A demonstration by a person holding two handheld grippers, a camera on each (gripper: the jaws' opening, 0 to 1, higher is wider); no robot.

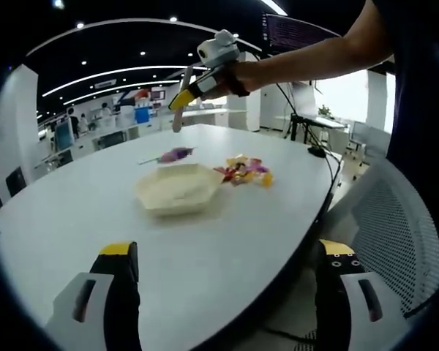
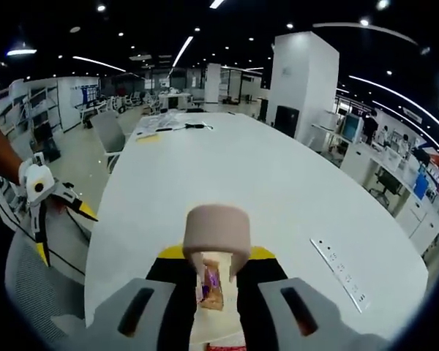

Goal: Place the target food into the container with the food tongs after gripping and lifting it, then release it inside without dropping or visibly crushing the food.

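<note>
In the left gripper view, the left gripper [image 1: 227, 292] has its two jaws standing wide apart at the bottom, nothing between them, over the near edge of the white table [image 1: 95, 197]. Further in on the table sits a pale, shallow, many-sided container [image 1: 178, 188]. Just behind it lies a small purple item [image 1: 174, 154], and to its right a loose heap of wrapped foods [image 1: 243, 171] in red, yellow and purple. Above them the right gripper [image 1: 181, 102] hangs in the air, held by a person's hand [image 1: 227, 79], with the tongs [image 1: 177, 117] reaching down and left from its jaws. A mesh chair [image 1: 395, 227] stands at the right.

In the right gripper view, the left gripper shows at the left edge. In the middle the right gripper [image 2: 212, 292] is closed on the beige tongs [image 2: 217, 234], whose rounded end faces the camera. Between the tong arms is a small food piece [image 2: 211, 287], tan with a purple patch, its long axis running along the tongs away from the camera, held above the table. A power strip [image 2: 338, 271] lies on the table to the right.
</note>
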